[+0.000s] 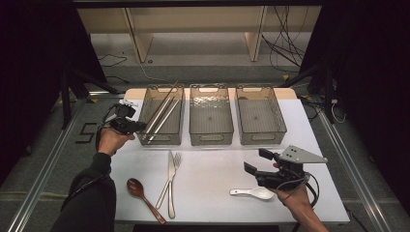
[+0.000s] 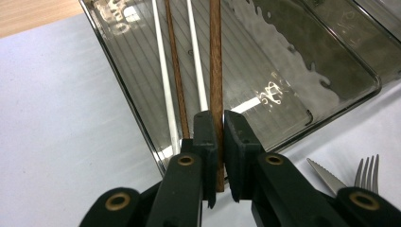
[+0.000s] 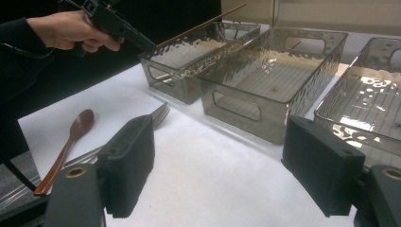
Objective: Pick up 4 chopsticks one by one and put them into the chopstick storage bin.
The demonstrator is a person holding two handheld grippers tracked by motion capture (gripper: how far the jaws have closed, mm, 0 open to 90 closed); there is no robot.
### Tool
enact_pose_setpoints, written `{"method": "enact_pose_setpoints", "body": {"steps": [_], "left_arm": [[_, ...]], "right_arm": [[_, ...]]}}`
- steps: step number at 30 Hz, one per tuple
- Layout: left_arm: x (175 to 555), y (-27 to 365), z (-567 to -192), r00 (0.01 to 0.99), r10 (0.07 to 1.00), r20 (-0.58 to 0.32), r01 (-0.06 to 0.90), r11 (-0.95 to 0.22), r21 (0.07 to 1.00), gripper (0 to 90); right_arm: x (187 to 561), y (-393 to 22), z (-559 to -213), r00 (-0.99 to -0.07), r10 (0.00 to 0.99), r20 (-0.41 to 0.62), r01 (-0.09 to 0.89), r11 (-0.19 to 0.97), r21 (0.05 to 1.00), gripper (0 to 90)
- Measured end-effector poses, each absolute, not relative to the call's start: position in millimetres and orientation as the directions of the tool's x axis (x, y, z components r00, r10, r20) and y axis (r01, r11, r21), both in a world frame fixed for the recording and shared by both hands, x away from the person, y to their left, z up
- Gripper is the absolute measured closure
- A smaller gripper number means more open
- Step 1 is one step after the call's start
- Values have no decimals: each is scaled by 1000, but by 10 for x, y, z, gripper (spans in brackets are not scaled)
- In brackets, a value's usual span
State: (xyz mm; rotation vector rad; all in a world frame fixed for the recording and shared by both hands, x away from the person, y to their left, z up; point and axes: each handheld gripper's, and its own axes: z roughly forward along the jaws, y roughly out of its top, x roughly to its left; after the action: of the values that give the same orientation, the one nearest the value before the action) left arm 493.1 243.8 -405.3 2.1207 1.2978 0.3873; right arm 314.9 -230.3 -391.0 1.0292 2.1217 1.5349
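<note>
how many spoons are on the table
2. A dark brown wooden spoon lies at the front left beside the metal knife, and a white ceramic spoon lies at the front right, just in front of the right tool.

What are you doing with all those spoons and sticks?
A person is holding a gripper in each hand at a white table. The left gripper is shut on a brown wooden chopstick over the leftmost bin, which already has other chopsticks in it. The right gripper is open and holds nothing, just above a white spoon. A wooden spoon, a knife and a fork lie on the table. The two other bins look empty.
</note>
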Motion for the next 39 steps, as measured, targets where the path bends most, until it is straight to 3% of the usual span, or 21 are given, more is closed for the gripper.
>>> {"method": "enact_pose_setpoints", "body": {"steps": [6,12,21,28,39], "left_arm": [[4950,2417,-4103,451,890,-71,720,-316,617,810],[4958,2408,-4042,432,897,-92,731,-289,618,594],[4915,2305,-3885,490,863,-121,709,-314,631,407],[4809,2169,-3754,557,824,-107,685,-383,619,338],[4529,1966,-3745,578,809,-105,705,-431,564,294]], "right_arm": [[3148,-2303,-3910,-687,713,145,361,161,919,268],[3149,-2304,-3909,-686,713,146,362,160,918,268],[3148,-2307,-3906,-686,713,147,361,158,919,268],[3147,-2309,-3906,-685,714,148,363,158,918,268],[3146,-2316,-3903,-685,715,141,356,159,921,268]]}}
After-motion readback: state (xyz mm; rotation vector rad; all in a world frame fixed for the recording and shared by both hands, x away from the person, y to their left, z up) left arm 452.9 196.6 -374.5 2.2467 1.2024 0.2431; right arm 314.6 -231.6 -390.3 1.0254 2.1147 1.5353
